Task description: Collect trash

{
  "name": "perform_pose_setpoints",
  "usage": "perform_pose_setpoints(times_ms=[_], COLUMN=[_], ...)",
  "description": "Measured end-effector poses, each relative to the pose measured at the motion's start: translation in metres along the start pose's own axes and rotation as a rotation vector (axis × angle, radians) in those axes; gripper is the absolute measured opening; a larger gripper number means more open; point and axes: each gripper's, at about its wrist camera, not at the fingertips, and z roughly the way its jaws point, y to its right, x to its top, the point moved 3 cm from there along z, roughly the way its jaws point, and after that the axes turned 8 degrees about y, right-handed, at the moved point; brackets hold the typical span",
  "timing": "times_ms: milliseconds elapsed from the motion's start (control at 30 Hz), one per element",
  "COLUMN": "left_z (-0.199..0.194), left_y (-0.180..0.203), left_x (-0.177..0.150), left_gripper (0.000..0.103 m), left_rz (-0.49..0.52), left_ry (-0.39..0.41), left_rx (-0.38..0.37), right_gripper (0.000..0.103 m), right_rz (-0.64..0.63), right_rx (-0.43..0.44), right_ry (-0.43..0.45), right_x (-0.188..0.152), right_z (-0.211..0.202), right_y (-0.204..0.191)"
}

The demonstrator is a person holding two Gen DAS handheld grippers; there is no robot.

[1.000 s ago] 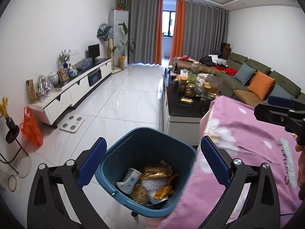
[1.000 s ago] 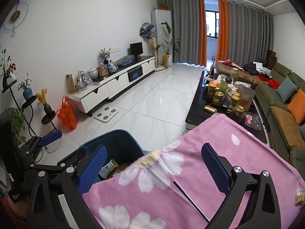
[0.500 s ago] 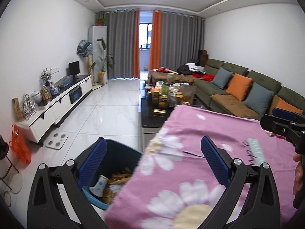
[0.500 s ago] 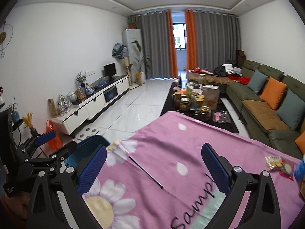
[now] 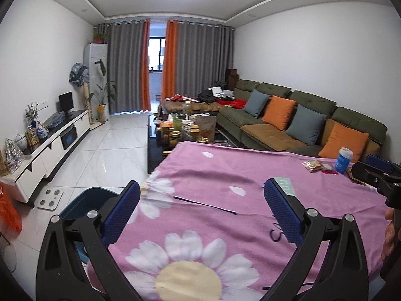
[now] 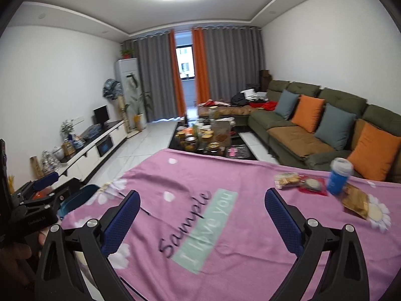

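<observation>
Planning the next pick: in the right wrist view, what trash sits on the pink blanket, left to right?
Clear snack packet → red wrapper → blue cup → golden-brown packet. All lie far right on the pink blanket.

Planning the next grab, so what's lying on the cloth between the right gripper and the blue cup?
In the right wrist view, only bare pink cloth lies between the open right gripper and the blue cup. The snack wrappers sit beside the cup.
</observation>
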Motion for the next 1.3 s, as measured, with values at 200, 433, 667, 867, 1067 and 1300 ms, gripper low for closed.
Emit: perform_pose_setpoints(times_ms=[200, 433, 667, 867, 1067, 1300], left_z=[-0.012, -0.030, -0.039, -0.043, -0.060, -0.082], left_y=[0.030, 0.056, 0.067, 0.077, 0.089, 0.088], left_x=[0.001, -0.002, -0.013, -0.020, -0.025, -0.034], left_gripper=[0.097, 0.097, 0.097, 0.097, 0.097, 0.097], left_rz=[0.016, 0.046, 0.038, 0.038, 0.050, 0.058], left_ry=[0.055, 0.103, 0.106, 0.097, 0.124, 0.151], left_rx=[-0.100, -0.180, -0.220, -0.252, -0.291, -0.298], right_gripper=[0.096, 0.096, 0.096, 0.096, 0.096, 0.096], right_rz=[0.023, 0.046, 0.022, -0.013, -0.039, -0.049], right_rx=[-0.123, -0.239, -0.325, -0.376, -0.393, -0.392], right_ry=[0.034, 0.093, 0.156, 0.199, 0.208, 0.241], right_x=[-0.017, -0.033, -0.039, -0.044, -0.051, -0.062], right_z=[-0.036, -0.073, -0.101, -0.119, -0.130, -0.144], right_y=[0.032, 0.056, 0.062, 0.059, 0.049, 0.033])
